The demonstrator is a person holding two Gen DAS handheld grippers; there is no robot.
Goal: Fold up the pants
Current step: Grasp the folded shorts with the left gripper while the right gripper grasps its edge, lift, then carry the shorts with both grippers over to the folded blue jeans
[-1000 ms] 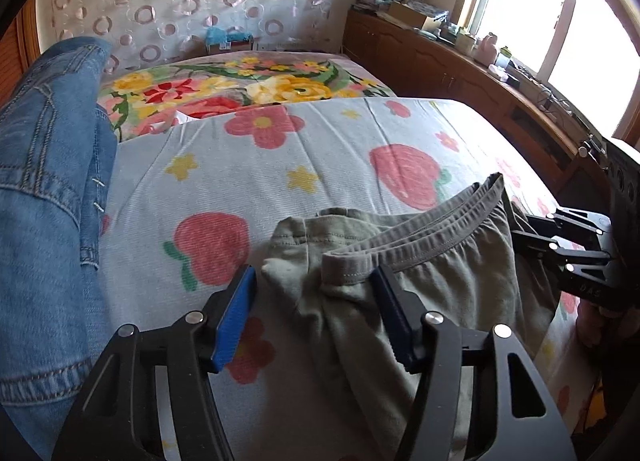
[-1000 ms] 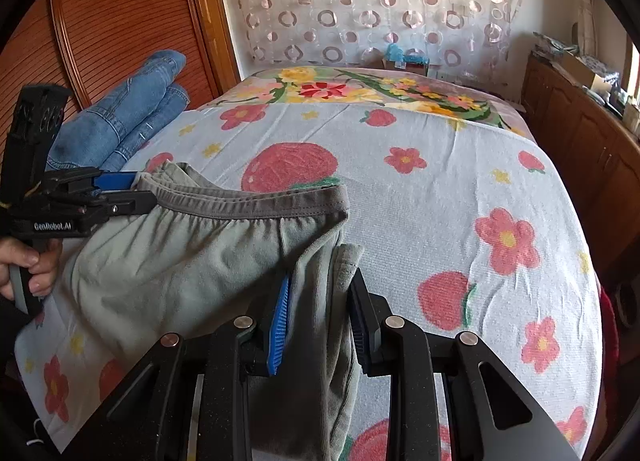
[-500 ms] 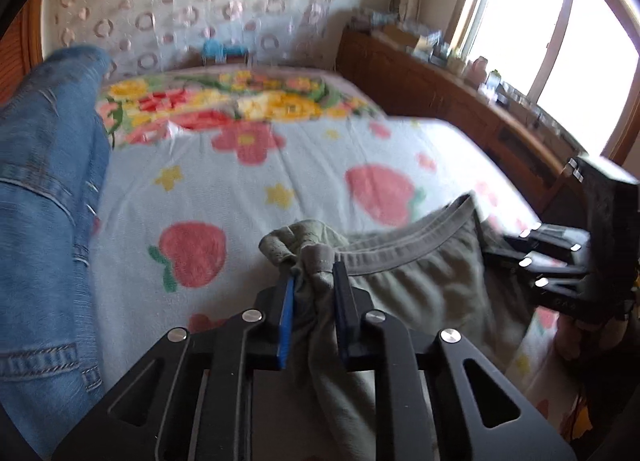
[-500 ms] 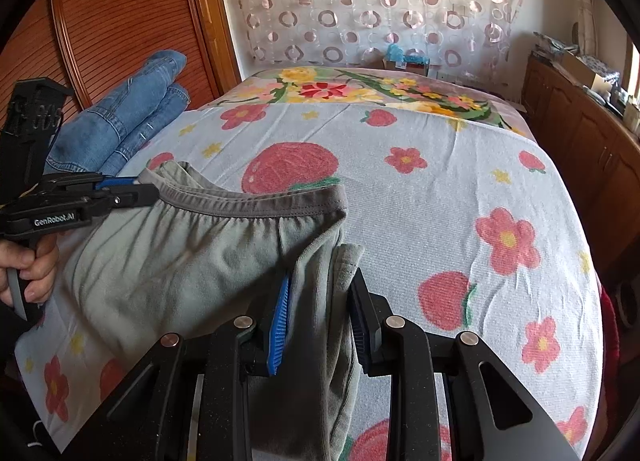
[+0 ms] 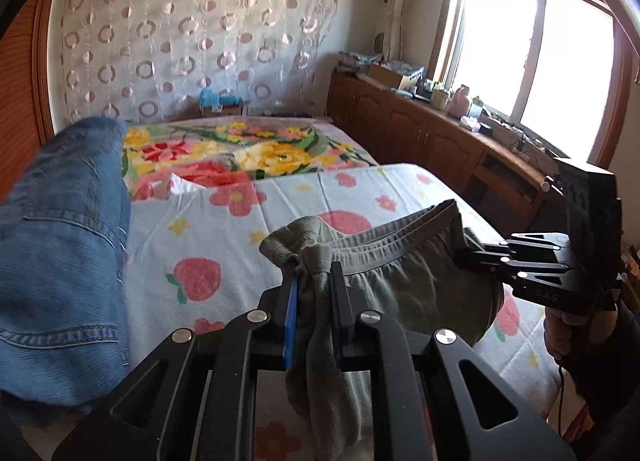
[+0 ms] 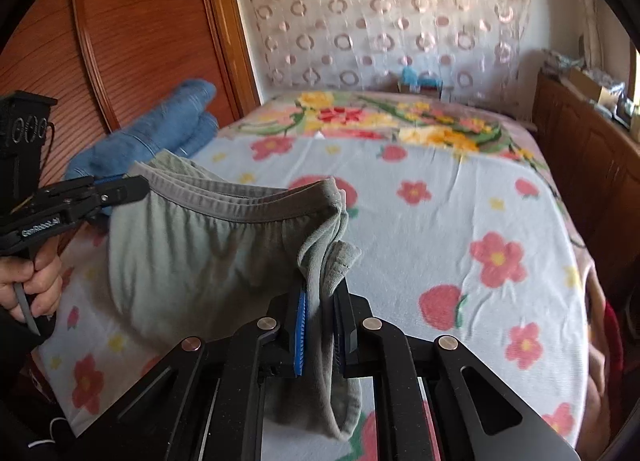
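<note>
Olive-green pants (image 5: 404, 277) hang by their elastic waistband above the bed, stretched between both grippers. My left gripper (image 5: 314, 273) is shut on one bunched corner of the waistband. My right gripper (image 6: 322, 293) is shut on the other corner, cloth hanging down between its fingers. In the right wrist view the pants (image 6: 192, 245) spread leftward to the left gripper (image 6: 120, 191). In the left wrist view the right gripper (image 5: 476, 257) shows at the far end of the waistband.
A bed with a strawberry-and-flower sheet (image 6: 440, 221) lies below. Blue jeans (image 5: 60, 245) lie on its left side, also in the right wrist view (image 6: 160, 133). A wooden cabinet (image 5: 432, 133) with clutter runs along the right under a window. A wooden wardrobe (image 6: 140, 41) stands left.
My left gripper went from open around the waistband to shut on it. Both grippers have since lifted the pants off the bed, the waistband pulled taut between them.
</note>
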